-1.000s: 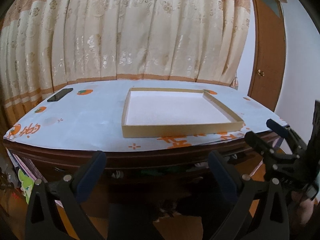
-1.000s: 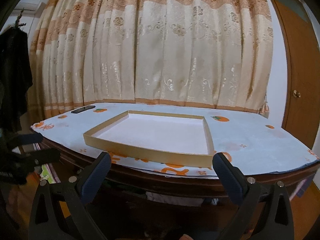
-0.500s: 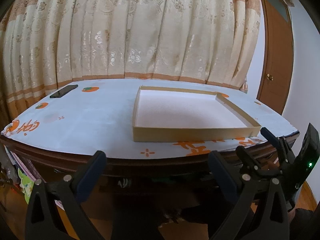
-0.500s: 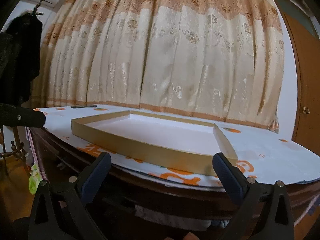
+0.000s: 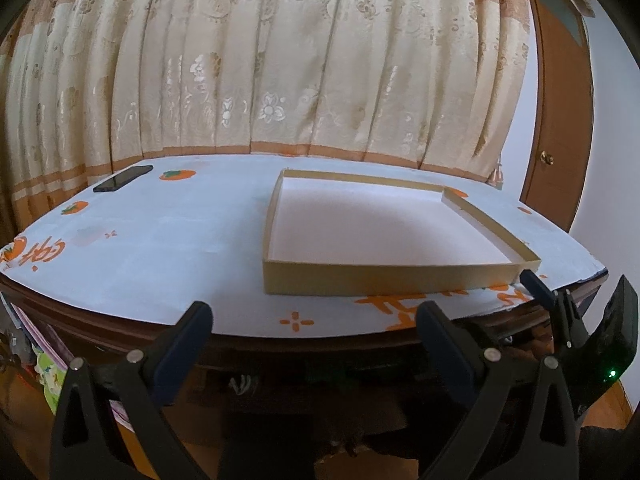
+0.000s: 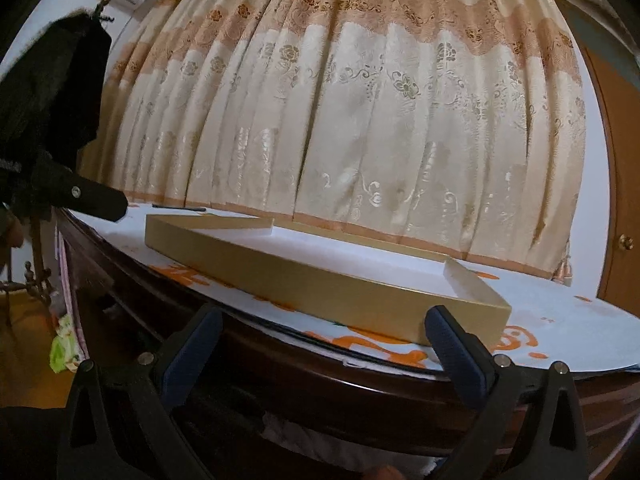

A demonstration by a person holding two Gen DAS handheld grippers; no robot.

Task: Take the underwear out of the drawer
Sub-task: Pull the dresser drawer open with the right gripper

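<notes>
Both grippers hang low in front of a dark wooden table (image 5: pixel 360 342), below its front edge. The left gripper (image 5: pixel 312 344) has its jaws spread wide with nothing between them, and the right gripper (image 6: pixel 322 344) is the same, wide apart and holding nothing. In the left wrist view the right gripper shows at the far right, its finger tips close to the table's right corner; in the right wrist view one dark finger (image 6: pixel 96 198) of the left gripper reaches in from the left at the level of the tabletop. The table is covered with a white cloth (image 5: pixel 168 248) printed with orange fruit and lettering. A shallow tan box (image 5: pixel 380 280) with a white inside sits on the cloth near the front edge, right of the middle, and it holds nothing. A dark phone (image 5: pixel 122 178) lies flat at the far left of the tabletop, well apart from the box, close to a cream flowered curtain (image 5: pixel 280 80) that hangs behind the table. A brown door (image 5: pixel 560 120) stands to the right. Under the tabletop, in deep shadow, a pale piece of cloth (image 6: pixel 344 444) shows below the table edge in the right wrist view; it may be the underwear in the drawer, but the view is too dim to be sure.
</notes>
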